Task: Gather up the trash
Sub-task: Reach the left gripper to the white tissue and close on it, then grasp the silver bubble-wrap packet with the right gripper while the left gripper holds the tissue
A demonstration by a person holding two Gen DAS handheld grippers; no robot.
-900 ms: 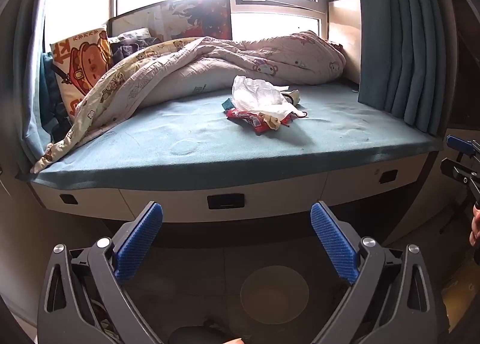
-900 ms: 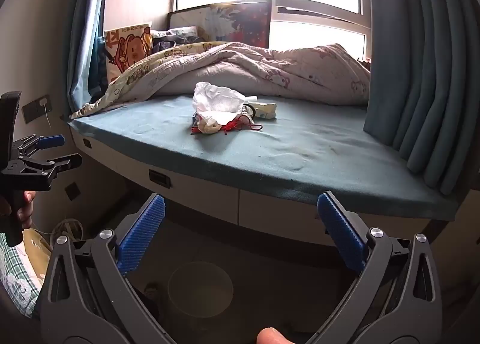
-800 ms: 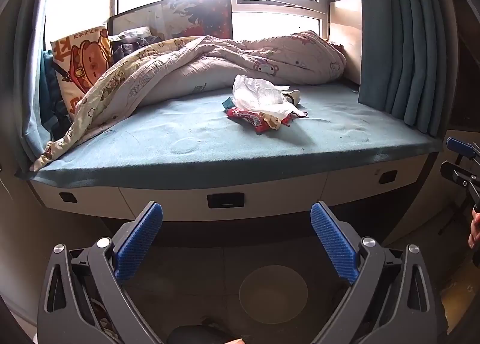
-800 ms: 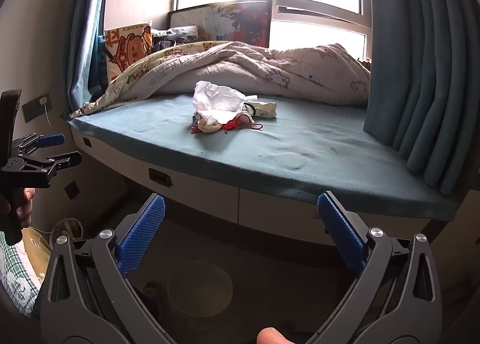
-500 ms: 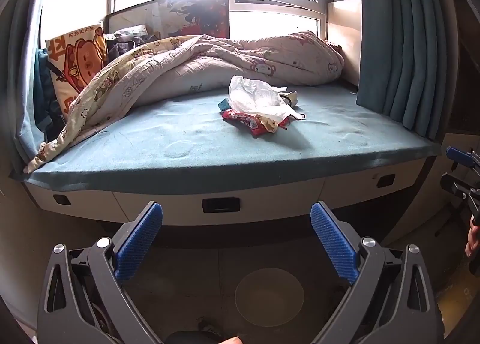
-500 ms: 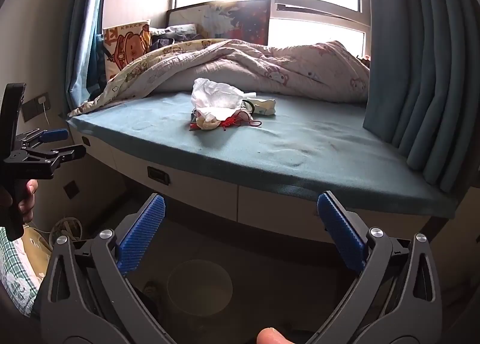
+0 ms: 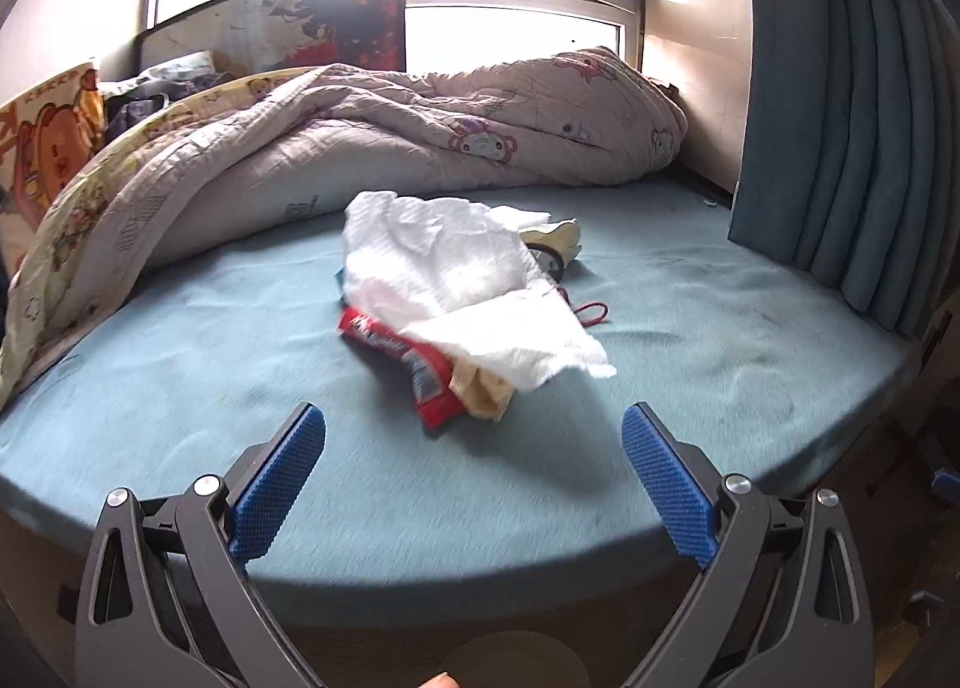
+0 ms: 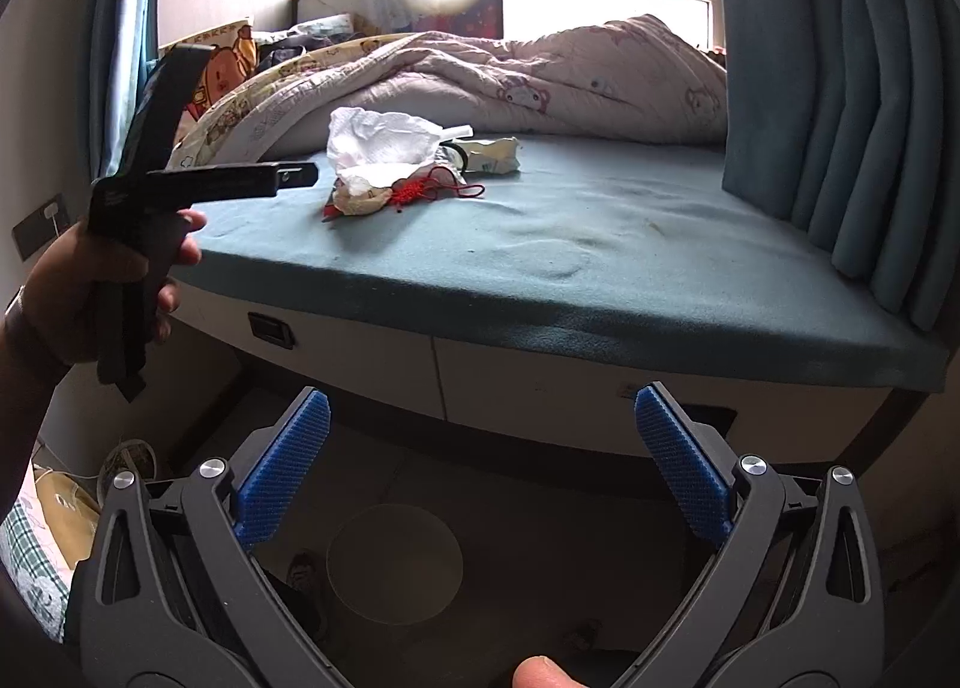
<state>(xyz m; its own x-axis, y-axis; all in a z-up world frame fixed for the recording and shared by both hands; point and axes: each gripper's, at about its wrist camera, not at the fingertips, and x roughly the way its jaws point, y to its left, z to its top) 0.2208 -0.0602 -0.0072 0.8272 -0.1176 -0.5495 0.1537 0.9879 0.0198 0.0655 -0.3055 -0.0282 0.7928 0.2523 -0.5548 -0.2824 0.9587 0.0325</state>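
A heap of trash lies on the teal mattress (image 7: 690, 352): a crumpled white tissue (image 7: 462, 274) on top of a red snack wrapper (image 7: 420, 364), with a beige scrap (image 7: 483, 391), a red cord (image 7: 594, 313) and a pale packet (image 7: 555, 235) beside it. My left gripper (image 7: 474, 442) hovers open over the bed's near edge, just short of the heap, nothing between its blue pads. In the right wrist view the same tissue (image 8: 381, 145) and cord (image 8: 432, 190) sit further off. My right gripper (image 8: 480, 424) is open and empty, below the bed edge.
A rumpled quilt (image 7: 384, 148) fills the back of the bed, with a cartoon pillow (image 7: 45, 142) at left. Blue curtains (image 7: 840, 106) hang at right. Drawers (image 8: 336, 346) run under the mattress. A person's hand (image 8: 90, 280) holds the left tool in the right wrist view.
The left gripper has advanced and risen from in front of the drawers to over the mattress, close to the trash heap. The right gripper moved slightly closer to the bed. Both stayed open.
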